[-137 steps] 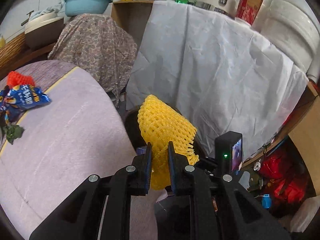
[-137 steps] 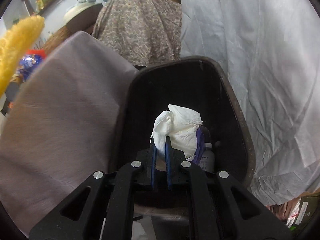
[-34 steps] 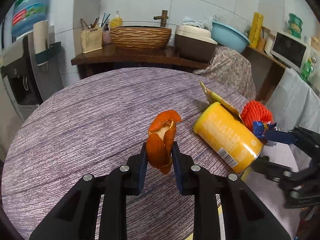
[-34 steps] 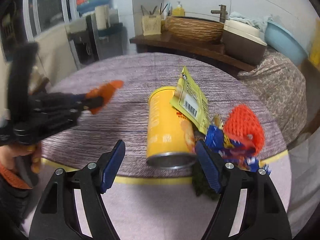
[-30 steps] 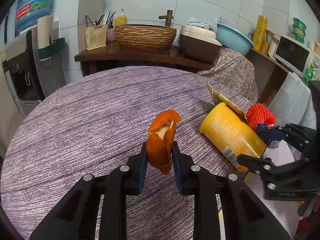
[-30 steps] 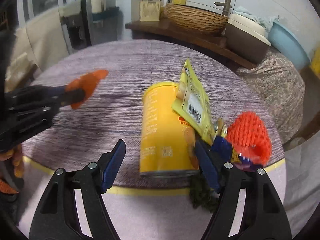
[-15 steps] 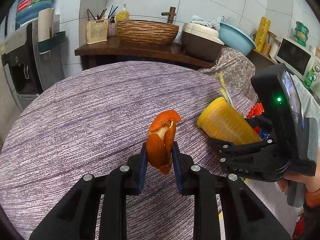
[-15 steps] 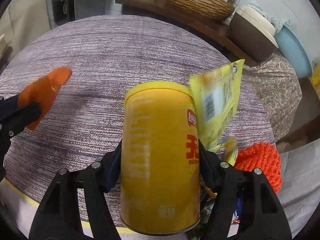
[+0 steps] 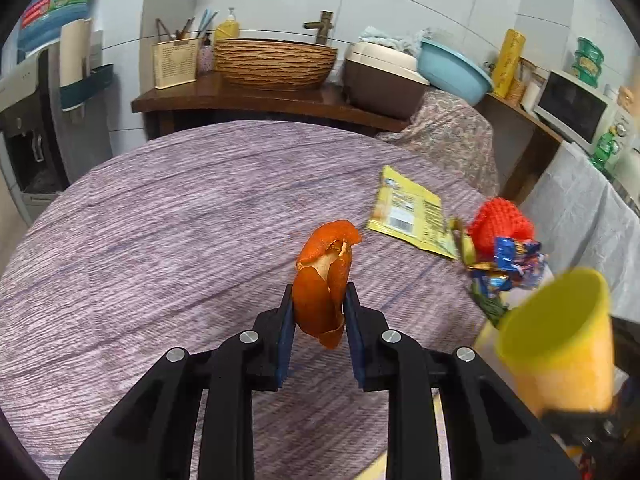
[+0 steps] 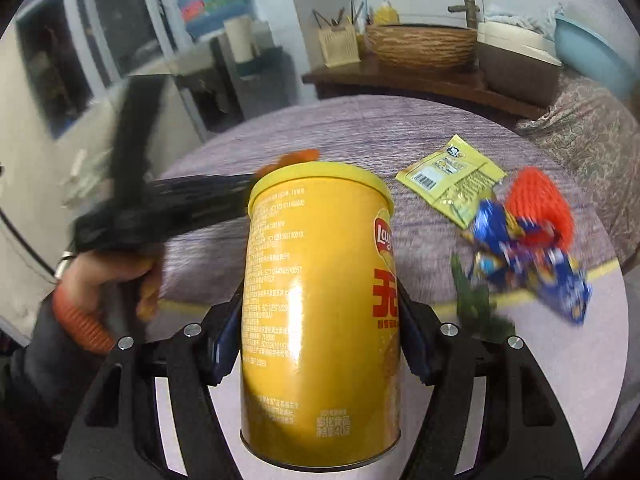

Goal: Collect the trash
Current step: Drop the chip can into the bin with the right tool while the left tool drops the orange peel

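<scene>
The left tool [image 9: 319, 312] is closed on a curled orange peel [image 9: 325, 276], held above the purple surface [image 9: 160, 232]. The right tool [image 10: 320, 340] clamps a yellow Lay's chip can [image 10: 320, 320] at its sides. Ahead and right of it lie a yellow snack packet [image 10: 450, 180], blue wrapper [image 10: 528, 264] and red foam net [image 10: 536, 204].

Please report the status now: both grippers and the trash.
Left gripper shut on orange peel. Right gripper shut on yellow chip can, lifted. Wrappers remain on table. Nothing blocking.
</scene>
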{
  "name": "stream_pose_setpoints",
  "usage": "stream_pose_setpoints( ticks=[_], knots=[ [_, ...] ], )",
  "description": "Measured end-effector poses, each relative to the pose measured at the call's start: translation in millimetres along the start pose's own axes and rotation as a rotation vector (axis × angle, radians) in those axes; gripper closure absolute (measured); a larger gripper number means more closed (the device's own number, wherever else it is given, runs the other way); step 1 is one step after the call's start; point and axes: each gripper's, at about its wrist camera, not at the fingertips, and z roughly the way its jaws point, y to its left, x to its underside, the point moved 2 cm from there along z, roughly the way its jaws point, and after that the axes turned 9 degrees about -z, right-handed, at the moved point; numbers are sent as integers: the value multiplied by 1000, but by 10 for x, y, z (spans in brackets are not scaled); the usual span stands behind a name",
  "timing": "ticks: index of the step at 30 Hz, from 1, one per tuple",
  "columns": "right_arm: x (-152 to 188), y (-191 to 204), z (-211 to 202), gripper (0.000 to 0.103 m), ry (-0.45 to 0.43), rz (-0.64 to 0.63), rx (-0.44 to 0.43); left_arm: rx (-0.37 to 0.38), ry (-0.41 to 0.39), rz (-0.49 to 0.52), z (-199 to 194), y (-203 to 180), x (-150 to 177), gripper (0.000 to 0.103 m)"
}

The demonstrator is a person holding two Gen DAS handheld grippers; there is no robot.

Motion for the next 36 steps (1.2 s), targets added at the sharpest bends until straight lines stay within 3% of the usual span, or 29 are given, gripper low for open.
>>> stream_pose_setpoints(
  ticks=[3, 6, 9, 13, 17, 19, 22, 26, 36],
  knots=[
    [328, -32, -389, 37, -58, 37, 9, 37, -2, 49, -47, -250, 86, 79],
    [745, -198, -815, 37, -114, 109, 81, 103, 25, 107, -84, -603, 228, 79],
    [1215, -446, -1279, 37, -158, 187, 222, 170, 48, 188, -158, -1038, 427, 79],
    [1771, -787, -1735, 37, -193, 325, 331, 289, 101, 288, -271, -1680, 728, 79],
    [2253, -1133, -2010, 37, -194, 454, 432, 363, 154, 386, -276, -2299, 1022, 79],
    [2489, -1326, -2093, 37, -168, 501, 523, 404, 191, 419, -248, -2603, 1181, 79],
    [2747, -1597, -2070, 37, -132, 566, 574, 444, 244, 447, -162, -2974, 1377, 79],
    [3039, -2001, -1804, 37, -56, 626, 576, 460, 292, 473, -23, -3349, 1577, 79],
    [3559, -2749, -726, 37, 167, 753, 490, 396, 353, 491, 366, -3766, 1771, 79]
  ],
)
